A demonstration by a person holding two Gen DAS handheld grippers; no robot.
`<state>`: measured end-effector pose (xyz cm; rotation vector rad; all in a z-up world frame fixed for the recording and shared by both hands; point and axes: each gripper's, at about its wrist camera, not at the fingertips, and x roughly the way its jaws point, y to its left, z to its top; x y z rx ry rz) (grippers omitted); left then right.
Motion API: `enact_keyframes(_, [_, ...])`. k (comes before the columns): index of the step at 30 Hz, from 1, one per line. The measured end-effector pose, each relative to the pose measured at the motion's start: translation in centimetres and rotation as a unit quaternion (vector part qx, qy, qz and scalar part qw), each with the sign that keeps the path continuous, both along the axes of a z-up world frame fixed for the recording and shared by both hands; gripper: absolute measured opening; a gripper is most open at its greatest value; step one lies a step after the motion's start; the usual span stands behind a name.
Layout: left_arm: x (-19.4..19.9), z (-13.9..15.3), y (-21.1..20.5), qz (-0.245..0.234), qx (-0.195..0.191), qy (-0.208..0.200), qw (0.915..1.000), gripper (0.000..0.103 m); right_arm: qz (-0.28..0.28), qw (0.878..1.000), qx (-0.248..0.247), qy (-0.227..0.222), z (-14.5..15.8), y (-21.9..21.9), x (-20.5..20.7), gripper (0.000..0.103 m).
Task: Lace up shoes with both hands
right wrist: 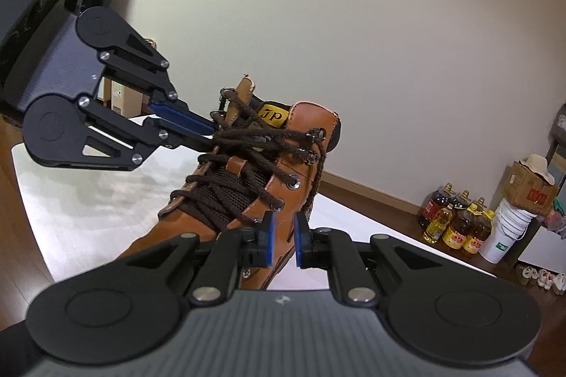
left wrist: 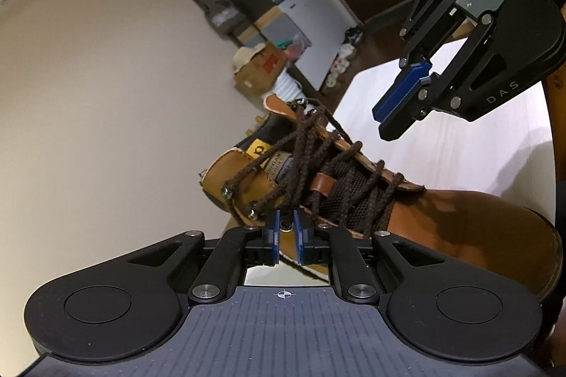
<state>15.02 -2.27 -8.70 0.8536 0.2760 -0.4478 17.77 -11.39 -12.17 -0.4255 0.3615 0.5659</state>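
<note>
Left wrist view showed the tan leather ankle boot (left wrist: 442, 218) standing on the pale white table top (left wrist: 460, 115), toe toward four o'clock and collar toward ten o'clock, a pose that turned its laced front up to both tools. Its dark brown braided lace (left wrist: 318, 172) crossed the black mesh tongue in several rows and ran up to the metal hooks near the collar; whether the ends were tied could not be made out. The left gripper (left wrist: 286, 237) sat at six o'clock, close against the boot's eyelet edge, its blue pads a narrow gap apart with only a small brass-coloured eyelet showing between them, so it looked slightly parted and gripped no lace that I could see. In the right wrist view that same tool reached in from nine o'clock, its tips at the lace crossings, probably placed to catch or steady a strand. The right gripper (right wrist: 283, 239) hovered at six o'clock beside the boot's outer flank, pads somewhat apart and empty, apparently waiting near the lower eyelets. Such a laced front suits either a nearly finished job or one awaiting tightening.
</note>
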Motion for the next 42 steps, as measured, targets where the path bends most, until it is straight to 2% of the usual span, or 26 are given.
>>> enact_keyframes(7, [0.0, -0.2, 0.1, -0.005, 0.009, 0.005, 0.9999, 0.011, 0.012, 1.000, 0.001, -0.016, 1.0, 0.6, -0.2, 0.011])
enact_keyframes(11, [-0.2, 0.1, -0.2, -0.013, 0.030, -0.009, 0.9994, 0.011, 0.016, 1.000, 0.000, -0.018, 1.2, 1.0, -0.2, 0.011])
enact_keyframes(15, [0.0, 0.2, -0.5, -0.029, 0.039, 0.013, 0.9987, 0.006, 0.014, 1.000, -0.001, -0.014, 1.1, 1.1, -0.2, 0.011])
enact_keyframes(18, [0.2, 0.2, -0.6, -0.022, 0.035, 0.018, 0.9990, 0.006, 0.011, 1.000, -0.001, -0.012, 1.0, 1.1, -0.1, 0.011])
enact_keyframes(20, [0.3, 0.2, -0.7, -0.017, 0.035, 0.018, 0.9991, 0.009, 0.011, 1.000, -0.001, -0.013, 1.0, 1.0, -0.1, 0.011])
enact_keyframes(22, [0.2, 0.0, -0.8, -0.017, 0.040, 0.013, 0.9990, 0.009, 0.010, 1.000, -0.002, -0.012, 1.0, 1.0, -0.1, 0.011])
enact_keyframes(23, [0.2, -0.1, -0.9, -0.016, 0.042, 0.011, 0.9989, 0.005, 0.010, 1.000, -0.003, -0.012, 1.0, 1.0, -0.1, 0.011])
enact_keyframes(28, [-0.1, -0.7, -1.2, -0.015, 0.054, -0.001, 0.9984, 0.006, 0.009, 1.000, -0.003, -0.013, 1.0, 0.8, -0.3, 0.011])
enact_keyframes(31, [-0.3, -0.9, -1.3, -0.014, 0.059, -0.006, 0.9982, 0.001, 0.008, 1.000, -0.001, -0.012, 1.0, 0.8, -0.4, 0.011])
enact_keyframes(33, [-1.1, 0.0, -1.0, -0.022, 0.016, 0.010, 0.9996, 0.001, 0.006, 1.000, 0.000, -0.011, 0.9, 0.7, -0.4, 0.011])
enact_keyframes(35, [-1.8, 0.6, -0.9, -0.027, -0.004, 0.012, 0.9995, 0.001, 0.003, 1.000, 0.003, -0.010, 0.8, 0.5, -0.3, 0.011])
enact_keyframes(39, [-1.6, 0.7, 0.3, -0.014, -0.030, 0.022, 0.9992, 0.001, 0.003, 1.000, 0.006, -0.003, 0.5, 0.2, -0.1, 0.011])
enact_keyframes(42, [-1.7, 0.5, 0.5, -0.011, -0.029, 0.027, 0.9992, 0.001, 0.008, 1.000, 0.005, -0.005, 0.5, 0.3, -0.3, 0.011])
